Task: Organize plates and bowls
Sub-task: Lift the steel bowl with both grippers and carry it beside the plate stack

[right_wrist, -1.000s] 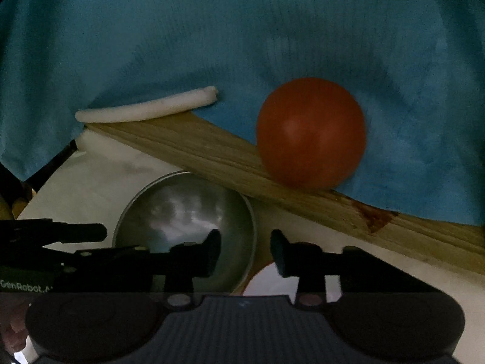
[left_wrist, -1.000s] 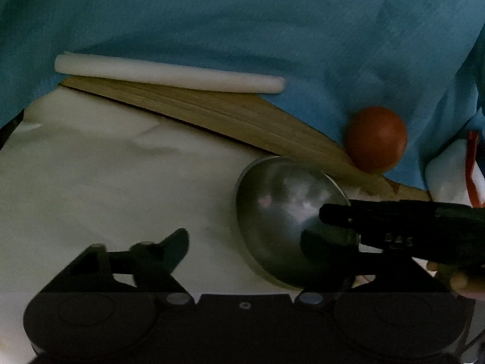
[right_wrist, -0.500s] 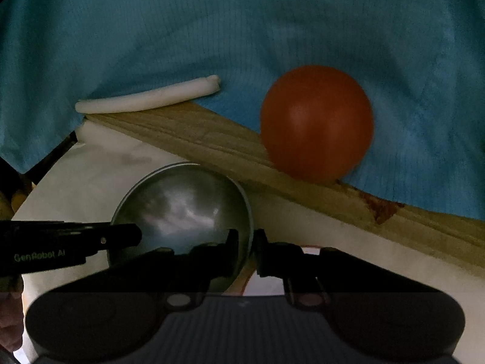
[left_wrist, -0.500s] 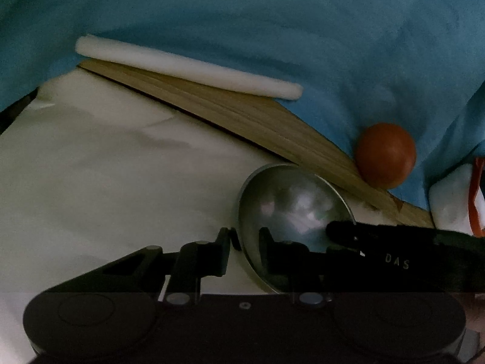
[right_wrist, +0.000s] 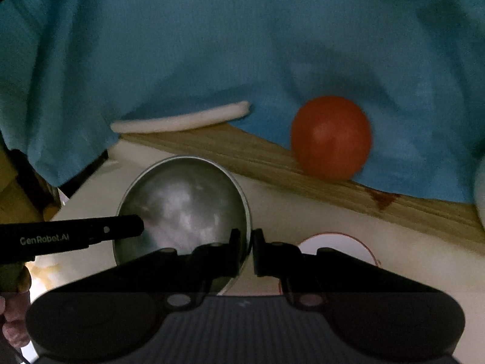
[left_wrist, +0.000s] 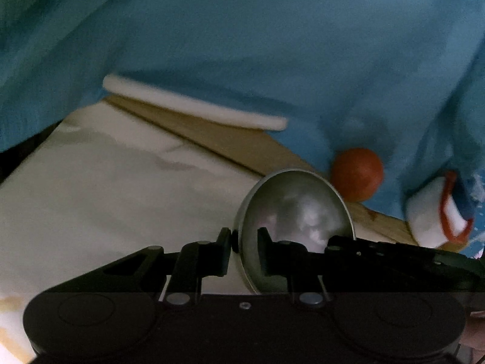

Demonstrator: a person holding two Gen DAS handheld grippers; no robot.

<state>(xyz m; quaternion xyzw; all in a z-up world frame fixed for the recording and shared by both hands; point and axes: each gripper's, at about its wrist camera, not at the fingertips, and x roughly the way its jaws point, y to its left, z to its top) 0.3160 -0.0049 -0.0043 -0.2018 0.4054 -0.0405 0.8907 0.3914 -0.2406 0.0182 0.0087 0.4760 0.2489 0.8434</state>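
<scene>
A steel bowl hangs tilted just above the white table cover. My left gripper is shut on its left rim, one finger outside the wall and one inside. In the right wrist view the same bowl has my right gripper shut on its right rim. A finger of the left gripper reaches across the bowl from the left. A white plate with a red rim lies on the cover under the right gripper's right finger.
An orange ball rests against a wooden board behind the bowl. A white rod lies along the board's far end. Blue cloth fills the background. A white, red-edged thing sits at the far right.
Both grippers went from open to shut on opposite sides of the bowl's rim. The bowl has then risen off the cover and tilted, and both views have lifted with it.
</scene>
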